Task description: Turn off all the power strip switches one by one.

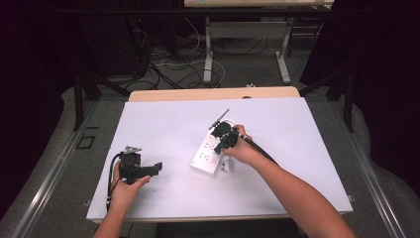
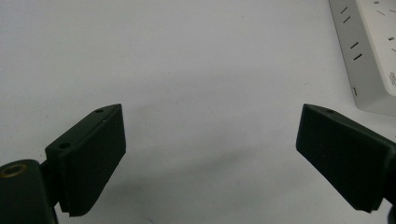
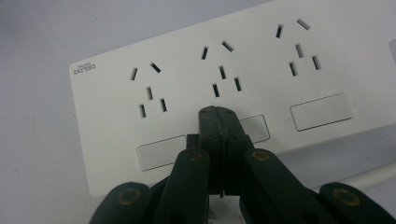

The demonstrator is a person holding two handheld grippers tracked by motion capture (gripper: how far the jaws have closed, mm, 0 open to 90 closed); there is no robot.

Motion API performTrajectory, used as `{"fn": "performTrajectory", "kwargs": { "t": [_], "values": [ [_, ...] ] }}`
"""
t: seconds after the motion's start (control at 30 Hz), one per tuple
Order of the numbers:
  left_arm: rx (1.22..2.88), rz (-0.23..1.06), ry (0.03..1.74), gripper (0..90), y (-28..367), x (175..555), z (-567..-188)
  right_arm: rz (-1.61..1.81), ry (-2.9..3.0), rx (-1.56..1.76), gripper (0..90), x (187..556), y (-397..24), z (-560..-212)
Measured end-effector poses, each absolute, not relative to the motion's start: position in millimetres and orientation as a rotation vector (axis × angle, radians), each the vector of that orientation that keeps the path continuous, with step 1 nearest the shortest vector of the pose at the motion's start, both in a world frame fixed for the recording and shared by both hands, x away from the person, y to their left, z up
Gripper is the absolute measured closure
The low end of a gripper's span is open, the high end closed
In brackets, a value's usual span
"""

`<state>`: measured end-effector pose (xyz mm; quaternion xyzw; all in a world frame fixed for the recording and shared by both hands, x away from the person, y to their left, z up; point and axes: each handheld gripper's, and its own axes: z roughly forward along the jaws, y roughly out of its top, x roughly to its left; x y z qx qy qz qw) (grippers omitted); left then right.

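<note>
The white power strip [image 1: 210, 151] lies flat near the middle of the white counter [image 1: 168, 124], set at a slant. The right tool [image 3: 218, 112] has its jaws pressed together with nothing between them, and their tips sit over the strip's middle switch [image 3: 254, 128]; whether they touch it I cannot tell. The left tool [image 2: 210, 140] rests well apart to the left, jaws spread wide over bare counter, holding nothing.
</note>
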<state>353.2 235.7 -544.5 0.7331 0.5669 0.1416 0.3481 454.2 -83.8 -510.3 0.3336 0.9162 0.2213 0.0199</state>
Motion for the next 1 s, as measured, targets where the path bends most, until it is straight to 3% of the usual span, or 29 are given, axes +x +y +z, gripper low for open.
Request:
{"fn": "performTrajectory", "kwargs": {
  "t": [0.93,0.97,1.0],
  "values": [
    [1.902,0.370,1.469,8.7,235.8,353.2,-544.4,0.694,2.828,1.092,90.0,449.6,-86.6,-505.2],
    [1.903,0.371,1.468,8.8,235.9,353.2,-544.3,0.847,2.748,1.075,90.0,448.6,-84.8,-513.1],
    [1.902,0.371,1.469,8.7,235.8,353.1,-544.3,0.317,2.992,1.004,90.0,454.7,-88.7,-486.3]
  ]
}}
